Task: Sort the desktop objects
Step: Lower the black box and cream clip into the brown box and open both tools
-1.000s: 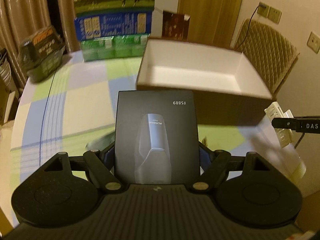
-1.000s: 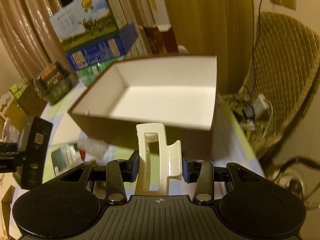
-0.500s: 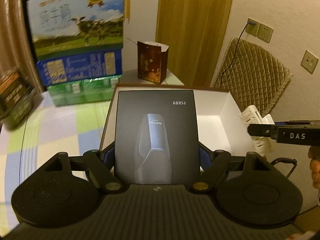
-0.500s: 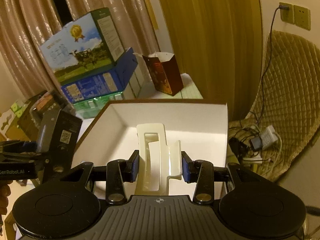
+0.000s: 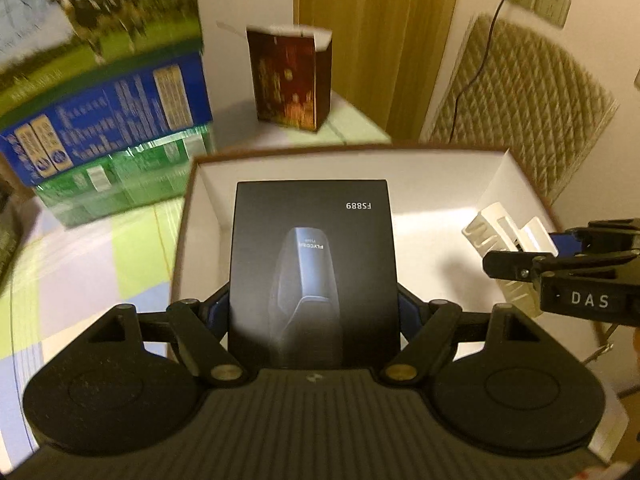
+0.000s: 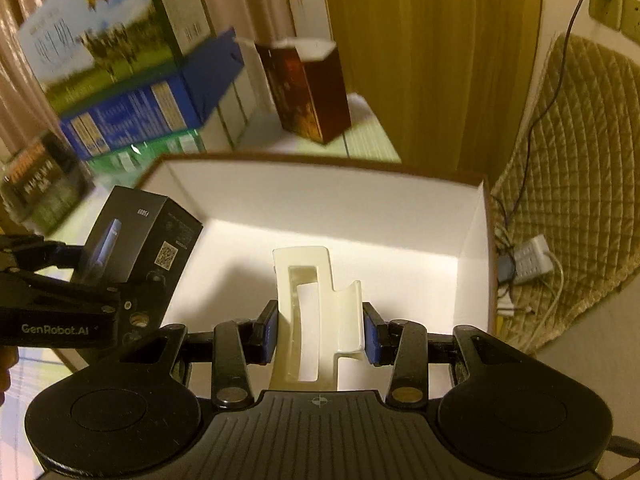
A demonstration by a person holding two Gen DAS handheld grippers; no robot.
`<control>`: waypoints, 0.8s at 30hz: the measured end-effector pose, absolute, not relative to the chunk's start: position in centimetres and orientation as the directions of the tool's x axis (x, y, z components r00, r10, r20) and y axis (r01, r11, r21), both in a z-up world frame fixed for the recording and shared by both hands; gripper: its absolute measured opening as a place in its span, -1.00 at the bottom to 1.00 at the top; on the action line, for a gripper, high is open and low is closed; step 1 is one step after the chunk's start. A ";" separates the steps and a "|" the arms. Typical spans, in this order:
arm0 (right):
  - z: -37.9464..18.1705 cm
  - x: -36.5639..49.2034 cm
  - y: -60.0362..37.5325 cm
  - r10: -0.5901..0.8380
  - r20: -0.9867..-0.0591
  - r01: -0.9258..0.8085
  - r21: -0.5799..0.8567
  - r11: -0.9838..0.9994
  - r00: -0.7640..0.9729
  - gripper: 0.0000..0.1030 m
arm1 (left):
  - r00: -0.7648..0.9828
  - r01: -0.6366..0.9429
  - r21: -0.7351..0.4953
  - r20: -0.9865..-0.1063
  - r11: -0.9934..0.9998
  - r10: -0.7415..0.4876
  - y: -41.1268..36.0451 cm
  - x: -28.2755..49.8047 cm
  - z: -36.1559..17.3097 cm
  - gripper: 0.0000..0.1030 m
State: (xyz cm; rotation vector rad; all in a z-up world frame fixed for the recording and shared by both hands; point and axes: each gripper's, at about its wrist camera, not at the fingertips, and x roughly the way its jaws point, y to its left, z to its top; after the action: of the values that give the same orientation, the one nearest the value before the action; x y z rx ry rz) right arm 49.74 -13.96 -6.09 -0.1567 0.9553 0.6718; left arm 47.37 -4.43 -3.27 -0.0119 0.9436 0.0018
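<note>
Both pairs of jaws are clenched on objects above the open white-lined box [image 5: 420, 176]. Between the blue pads of the left gripper [image 5: 314, 312] a black product carton [image 5: 312, 256] is clamped by its two long sides, its printed face turned up toward the camera and its far end reaching out over the near-left part of the box's interior. Between the blue pads of the right gripper [image 6: 319, 336] a cream plastic clip [image 6: 308, 312] is pinched across its width, its long body pointing forward over the white floor of the box, near the middle. From the left wrist view the clip [image 5: 504, 236] is seen held over the right side of the box, and from the right wrist view the black carton [image 6: 136, 236] is seen held tilted over the box's left edge. Whether either object touches the box floor cannot be told. Beyond the far wall of the box a dark red paper bag [image 5: 290, 80] stands upright, and to the far left of the box stacked printed cartons [image 5: 104, 92] rest on the checked tablecloth [image 5: 88, 248]. Right of the box a quilted chair back [image 6: 576, 152] is seen.
</note>
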 end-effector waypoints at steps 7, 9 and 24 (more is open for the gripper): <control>-8.5 50.4 -13.4 0.387 -0.835 -0.608 0.081 0.790 0.391 -0.25 | 0.515 0.002 0.002 -0.857 1.000 0.001 -4.0 48.8 -6.7 0.48; -9.0 50.4 -13.1 0.355 -0.842 -0.624 0.029 0.781 0.406 -0.25 | 0.499 0.006 0.017 -0.867 1.000 0.012 -4.1 49.1 -7.3 0.48; -10.7 51.0 -12.9 0.274 -0.861 -0.660 -0.092 0.745 0.429 -0.25 | 0.456 0.060 0.101 -0.888 0.993 0.063 -4.2 50.7 -7.9 0.50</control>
State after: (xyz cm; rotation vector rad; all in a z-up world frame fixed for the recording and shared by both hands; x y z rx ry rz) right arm 51.02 -12.87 -10.68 -0.4556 0.9626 0.6089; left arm 50.73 -4.20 -7.90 0.1243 1.0982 0.0017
